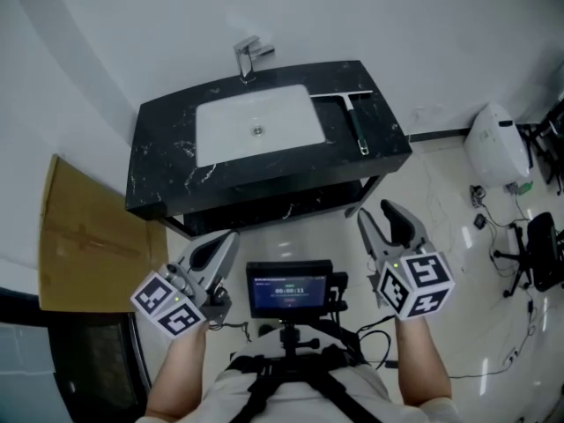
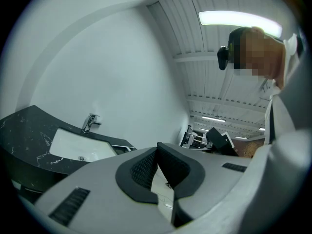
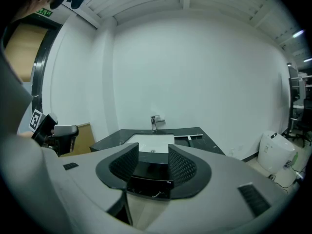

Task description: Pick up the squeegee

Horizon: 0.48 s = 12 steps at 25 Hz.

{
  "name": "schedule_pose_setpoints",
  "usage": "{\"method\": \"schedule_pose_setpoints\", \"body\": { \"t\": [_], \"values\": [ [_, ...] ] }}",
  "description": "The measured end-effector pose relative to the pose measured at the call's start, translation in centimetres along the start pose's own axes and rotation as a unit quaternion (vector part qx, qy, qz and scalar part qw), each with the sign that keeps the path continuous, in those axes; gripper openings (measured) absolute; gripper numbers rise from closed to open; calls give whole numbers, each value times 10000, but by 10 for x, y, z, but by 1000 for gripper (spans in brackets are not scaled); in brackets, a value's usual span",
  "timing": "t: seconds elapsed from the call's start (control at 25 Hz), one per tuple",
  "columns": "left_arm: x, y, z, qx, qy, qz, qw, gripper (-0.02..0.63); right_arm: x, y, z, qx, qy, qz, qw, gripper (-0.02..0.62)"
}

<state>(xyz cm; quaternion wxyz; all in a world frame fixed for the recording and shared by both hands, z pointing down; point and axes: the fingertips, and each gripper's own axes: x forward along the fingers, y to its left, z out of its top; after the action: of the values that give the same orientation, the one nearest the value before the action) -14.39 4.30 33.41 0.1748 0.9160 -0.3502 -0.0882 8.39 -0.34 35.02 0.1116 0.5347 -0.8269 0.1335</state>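
The squeegee (image 1: pixel 350 111) lies on the right side of a black marble vanity top (image 1: pixel 167 148), its metal blade toward the wall and its dark handle pointing to the front edge. It also shows small in the right gripper view, as the squeegee (image 3: pixel 190 138) beside the basin. Both grippers hang in the air well in front of the vanity, far from it. My left gripper (image 1: pixel 229 238) has its jaws together and holds nothing (image 2: pixel 157 152). My right gripper (image 1: pixel 379 215) stands open, with an empty gap between its pads (image 3: pixel 153 155).
A white basin (image 1: pixel 256 126) with a chrome faucet (image 1: pixel 251 57) fills the counter's middle. Flat cardboard (image 1: pixel 79 236) leans at the left. At the right, a white appliance (image 1: pixel 498 144), an office chair (image 1: pixel 542 254) and cables sit on the glossy floor. A small monitor (image 1: pixel 289 289) rides at my chest.
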Motion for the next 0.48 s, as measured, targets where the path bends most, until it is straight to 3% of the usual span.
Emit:
{"method": "schedule_pose_setpoints", "body": {
  "t": [0.48],
  "values": [
    [51,6,3,0,-87,115,9999,-3,18,-48,12,-56,-11,104,9999,196]
  ]
}}
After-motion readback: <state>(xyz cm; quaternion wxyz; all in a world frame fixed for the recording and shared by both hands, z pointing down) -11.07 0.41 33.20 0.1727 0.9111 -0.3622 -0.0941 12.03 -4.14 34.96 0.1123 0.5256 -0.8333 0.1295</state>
